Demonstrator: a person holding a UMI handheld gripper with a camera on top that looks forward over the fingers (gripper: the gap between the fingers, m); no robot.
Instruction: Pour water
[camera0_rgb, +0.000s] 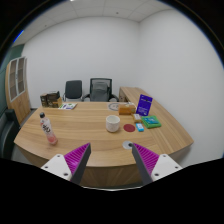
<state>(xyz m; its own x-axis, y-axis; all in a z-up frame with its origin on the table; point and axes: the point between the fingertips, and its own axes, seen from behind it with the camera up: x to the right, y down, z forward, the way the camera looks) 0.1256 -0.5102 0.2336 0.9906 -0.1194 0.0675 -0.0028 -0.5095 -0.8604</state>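
A clear bottle with a pink cap and label (46, 129) stands on the wooden table (90, 132), ahead and to the left of my fingers. A white cup (113, 123) stands further in, ahead between the fingers. A small round white and dark thing (127, 145) lies on the table by my right finger. My gripper (111, 158) is open and empty, held above the table's near edge; its purple pads (77, 157) show on both fingers.
A purple box (145, 103) and small green and blue items (150, 122) sit at the table's right. Books (68, 105) lie at the far side. Two black chairs (87, 89) stand behind the table, a wooden cabinet (17, 88) at the left wall.
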